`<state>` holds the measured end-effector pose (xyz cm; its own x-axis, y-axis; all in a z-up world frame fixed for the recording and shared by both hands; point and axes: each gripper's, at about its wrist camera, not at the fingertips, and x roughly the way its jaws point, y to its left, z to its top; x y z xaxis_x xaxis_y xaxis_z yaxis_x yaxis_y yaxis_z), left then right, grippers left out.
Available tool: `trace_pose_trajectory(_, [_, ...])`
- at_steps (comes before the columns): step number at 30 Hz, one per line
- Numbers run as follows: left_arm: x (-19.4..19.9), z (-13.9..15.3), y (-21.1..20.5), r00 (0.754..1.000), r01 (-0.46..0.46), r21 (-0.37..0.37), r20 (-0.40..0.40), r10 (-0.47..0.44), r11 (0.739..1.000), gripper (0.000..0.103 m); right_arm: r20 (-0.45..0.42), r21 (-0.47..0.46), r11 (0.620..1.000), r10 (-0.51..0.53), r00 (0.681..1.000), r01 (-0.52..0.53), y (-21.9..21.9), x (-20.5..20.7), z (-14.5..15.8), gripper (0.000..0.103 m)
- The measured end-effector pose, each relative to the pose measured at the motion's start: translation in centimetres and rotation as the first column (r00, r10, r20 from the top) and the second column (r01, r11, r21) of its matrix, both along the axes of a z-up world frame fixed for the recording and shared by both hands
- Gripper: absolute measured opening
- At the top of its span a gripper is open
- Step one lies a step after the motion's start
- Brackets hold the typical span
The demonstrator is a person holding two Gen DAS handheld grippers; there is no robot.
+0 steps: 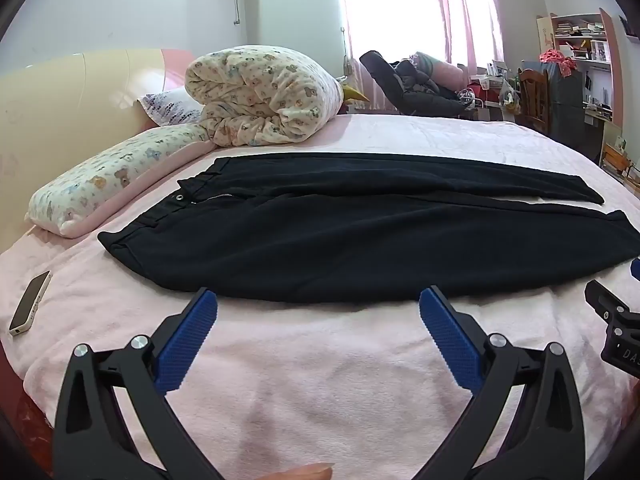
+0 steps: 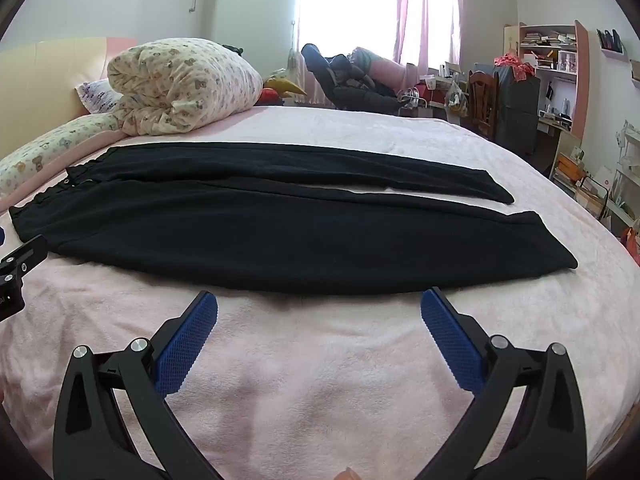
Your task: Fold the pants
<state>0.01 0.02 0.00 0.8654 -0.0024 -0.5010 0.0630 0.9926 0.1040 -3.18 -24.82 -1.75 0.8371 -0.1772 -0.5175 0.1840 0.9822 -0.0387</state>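
We hold both the left gripper point(image 1: 318, 300) and right gripper point(image 2: 319, 300) spread wide, empty, short of the black pants point(image 1: 360, 236); pinching the pink blanket point(image 1: 320, 360) too would drag it along.

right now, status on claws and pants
Left claw open, right claw open, both empty. Pants flat, unfolded on bed. Phone clear of pants.

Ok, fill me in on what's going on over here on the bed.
A person is holding two grippers over a pink bed, about to fold the black pants. The pants lie flat and unfolded, waistband toward the pillow, legs side by side. The left gripper and the right gripper both hover wide open just short of the near edge, touching nothing.
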Motion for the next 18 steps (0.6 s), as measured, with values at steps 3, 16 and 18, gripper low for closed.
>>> trace_pose_trajectory(3, [0.0,0.0,0.0,1.0,-0.001,0.0,-0.001,0.001,1.0,0.101,0.0,0.0,1.0,0.0,1.0,0.0,0.05,0.02,-0.01,0.102])
trace_pose_trajectory(16, [-0.01,-0.01,0.0,1.0,-0.002,-0.002,-0.002,0.002,1.0,0.101,-0.002,0.001,1.0,-0.001,1.0,0.001,0.18,0.06,-0.11,0.102])
trace_pose_trajectory(18, [-0.02,0.0,-0.01,1.0,-0.002,-0.002,-0.002,0.002,1.0,0.101,-0.002,0.001,1.0,-0.001,1.0,0.001,0.18,0.05,-0.14,0.102])
